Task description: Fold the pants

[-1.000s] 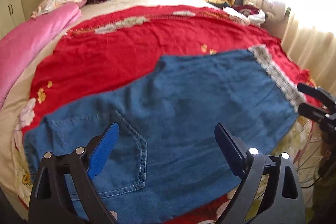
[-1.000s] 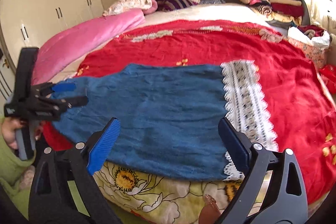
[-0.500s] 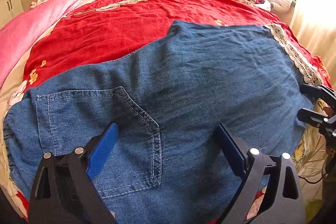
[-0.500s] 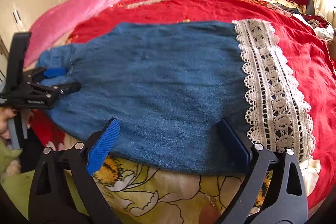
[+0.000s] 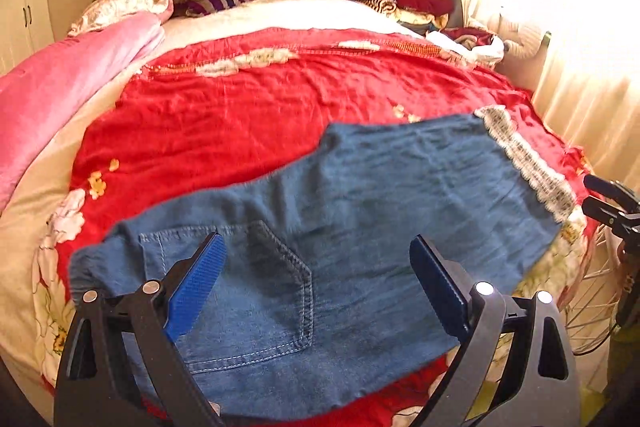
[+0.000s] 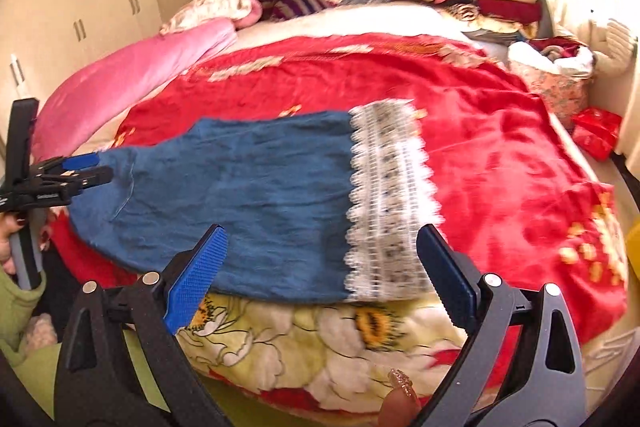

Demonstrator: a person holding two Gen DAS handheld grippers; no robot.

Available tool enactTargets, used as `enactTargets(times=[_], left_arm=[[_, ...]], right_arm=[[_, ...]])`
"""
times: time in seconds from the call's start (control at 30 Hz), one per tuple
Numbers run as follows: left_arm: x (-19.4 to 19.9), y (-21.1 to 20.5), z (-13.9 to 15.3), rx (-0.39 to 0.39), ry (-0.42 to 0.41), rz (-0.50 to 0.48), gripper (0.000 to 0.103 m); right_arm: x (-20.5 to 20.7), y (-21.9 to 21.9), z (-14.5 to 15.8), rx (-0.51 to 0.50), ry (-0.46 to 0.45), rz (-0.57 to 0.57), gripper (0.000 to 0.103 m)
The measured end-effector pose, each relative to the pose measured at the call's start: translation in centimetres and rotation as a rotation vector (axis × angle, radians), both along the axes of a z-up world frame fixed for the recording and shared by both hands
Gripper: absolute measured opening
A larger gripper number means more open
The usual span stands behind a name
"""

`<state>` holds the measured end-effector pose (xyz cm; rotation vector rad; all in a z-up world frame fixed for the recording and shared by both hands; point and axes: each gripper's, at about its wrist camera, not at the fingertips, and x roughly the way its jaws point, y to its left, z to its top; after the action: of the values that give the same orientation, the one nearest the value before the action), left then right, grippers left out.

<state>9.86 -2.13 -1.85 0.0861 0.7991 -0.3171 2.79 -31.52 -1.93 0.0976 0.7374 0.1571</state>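
Both grippers' jaws apart, empty | pants (image 5: pixel 360 227) flat on bed, beyond jaws

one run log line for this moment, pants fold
stage: pre-grasp | pants: flat on red blanket, lace hem toward right | left tool: open | right tool: open

Blown-out window glare at right, fisheye-bent edges, slight blur

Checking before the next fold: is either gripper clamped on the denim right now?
No: the left gripper and right gripper both stand open above the pants, holding nothing.
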Motion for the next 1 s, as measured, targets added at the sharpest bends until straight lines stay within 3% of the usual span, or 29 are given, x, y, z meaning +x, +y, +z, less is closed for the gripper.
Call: enactTargets(times=[0.3,0.37,0.5,1.0], left_arm=[[-0.4,-1.8,3.6,-0.006,-0.041,-0.059,0.093],[-0.4,-2.6,4.3,-0.005,-0.056,-0.080,0.098],[0.2,-4.6,5.3,-0.010,-0.059,-0.122,0.098],[2.1,-12.0,8.5,0.052,-0.086,-0.257,0.099]], right_arm=[[-1.3,-2.6,1.4,0.005,-0.047,-0.074,0.092],[-1.4,-2.9,1.5,0.013,-0.056,-0.082,0.092],[-1.3,-3.3,1.7,0.019,-0.061,-0.095,0.092],[-1.6,-4.9,1.6,0.061,-0.076,-0.131,0.094]])
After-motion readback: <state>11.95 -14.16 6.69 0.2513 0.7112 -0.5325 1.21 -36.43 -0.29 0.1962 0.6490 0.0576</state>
